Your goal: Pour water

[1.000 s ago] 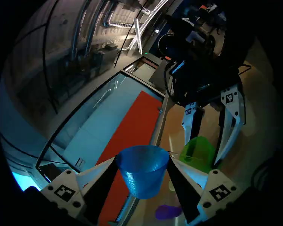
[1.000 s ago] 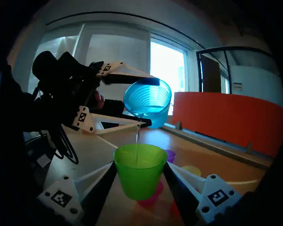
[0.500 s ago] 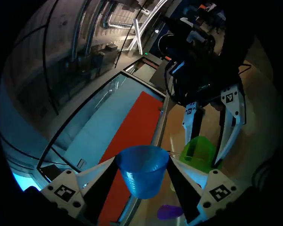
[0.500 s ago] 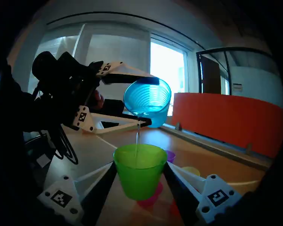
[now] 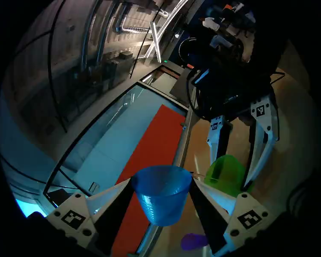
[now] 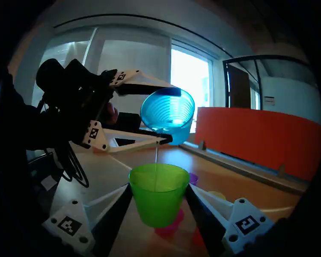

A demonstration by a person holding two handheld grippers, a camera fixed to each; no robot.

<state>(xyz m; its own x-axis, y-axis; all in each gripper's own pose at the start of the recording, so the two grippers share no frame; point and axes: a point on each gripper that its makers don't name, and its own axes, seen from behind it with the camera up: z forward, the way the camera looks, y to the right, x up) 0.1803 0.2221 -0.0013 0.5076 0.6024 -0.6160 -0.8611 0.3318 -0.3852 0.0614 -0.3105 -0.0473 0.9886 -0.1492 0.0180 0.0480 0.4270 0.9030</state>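
Hardly anything moved; we still see water (image 6: 156,156) falling. Wooden desk (image 6: 229,180), orange partition (image 6: 263,137), bright window (image 6: 188,81). Left hand-held gripper (image 6: 175,115) clamps tilted blue cup (image 6: 167,112) just above green cup (image 6: 159,201), clamped upright by right hand-held gripper (image 6: 158,189).

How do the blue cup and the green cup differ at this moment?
The blue cup is tipped nearly sideways; the green cup stands upright. The blue cup is higher, a thin water stream leaving its rim; the green cup, below, receives it. Both are translucent tapered cups, gripped by the left gripper and the right gripper respectively.
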